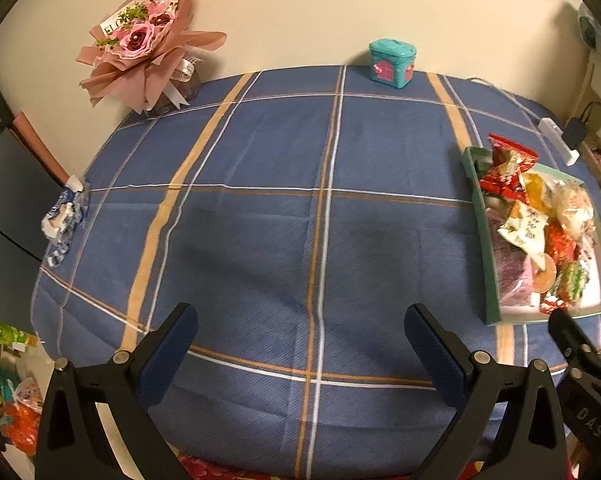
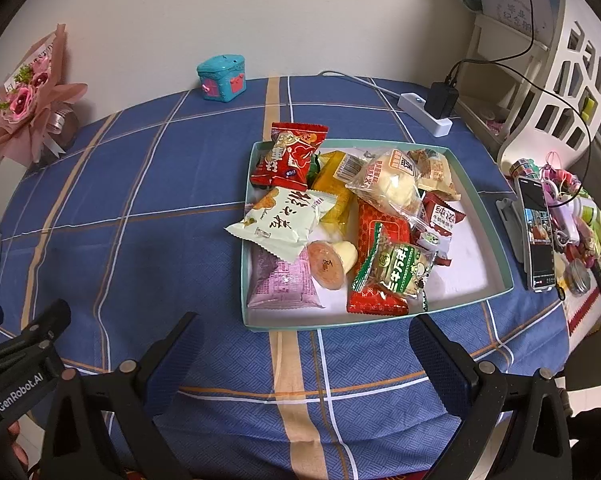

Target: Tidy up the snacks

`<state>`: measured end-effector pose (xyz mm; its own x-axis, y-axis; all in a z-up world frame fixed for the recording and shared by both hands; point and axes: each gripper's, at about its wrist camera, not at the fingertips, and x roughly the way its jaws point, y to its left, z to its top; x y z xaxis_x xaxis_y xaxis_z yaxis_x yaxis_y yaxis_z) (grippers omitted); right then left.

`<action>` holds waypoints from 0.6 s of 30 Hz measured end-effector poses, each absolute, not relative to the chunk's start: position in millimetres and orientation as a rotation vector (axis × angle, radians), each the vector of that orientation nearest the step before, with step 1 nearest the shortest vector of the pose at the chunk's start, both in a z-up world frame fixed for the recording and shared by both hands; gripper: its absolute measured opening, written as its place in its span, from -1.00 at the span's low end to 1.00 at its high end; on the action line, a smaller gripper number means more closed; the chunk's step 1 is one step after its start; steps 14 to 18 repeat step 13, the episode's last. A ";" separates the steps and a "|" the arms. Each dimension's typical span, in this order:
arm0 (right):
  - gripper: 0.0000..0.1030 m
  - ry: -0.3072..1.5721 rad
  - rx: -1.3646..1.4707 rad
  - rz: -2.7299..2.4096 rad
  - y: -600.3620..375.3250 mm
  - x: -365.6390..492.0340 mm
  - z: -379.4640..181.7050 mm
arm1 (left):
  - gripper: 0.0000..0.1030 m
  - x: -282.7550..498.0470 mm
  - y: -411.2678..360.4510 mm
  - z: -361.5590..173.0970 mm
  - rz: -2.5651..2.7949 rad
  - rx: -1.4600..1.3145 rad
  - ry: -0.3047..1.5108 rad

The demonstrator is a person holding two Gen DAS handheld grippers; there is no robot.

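Note:
A shallow teal-rimmed box [image 2: 496, 236] on the blue plaid tablecloth holds several wrapped snacks: a red packet [image 2: 290, 156], a white packet [image 2: 284, 220], a bun in clear wrap [image 2: 388, 184], a pink pack [image 2: 284, 282], a green-and-red pack [image 2: 392, 274]. My right gripper [image 2: 304, 344] hovers open just in front of the box's near edge, nothing between its fingers. My left gripper [image 1: 300, 340] stands open over bare cloth, left of the box [image 1: 476, 216]. The right gripper's finger [image 1: 572, 336] shows at the left view's right edge.
A pink bouquet [image 1: 148, 44] leans at the wall, far left. A teal tin [image 1: 392, 62] stands at the table's back edge. A crumpled blue-white wrapper [image 1: 64, 216] lies at the left edge. A power strip [image 2: 428, 114], a phone [image 2: 536, 232] and clutter sit right of the box.

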<state>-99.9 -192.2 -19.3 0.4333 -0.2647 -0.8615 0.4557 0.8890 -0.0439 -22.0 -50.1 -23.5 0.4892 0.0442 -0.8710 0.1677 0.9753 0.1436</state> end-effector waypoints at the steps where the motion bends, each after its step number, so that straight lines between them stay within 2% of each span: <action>1: 1.00 1.030 0.207 -0.452 -192.2 -99.9 -19.2 | 0.99 -22.5 -50.0 -23.0 -0.096 0.201 1.065; 18: 1.00 1.026 0.206 -0.449 -192.4 -100.7 -19.0 | 0.99 -24.5 -52.9 -22.2 -0.075 0.204 1.074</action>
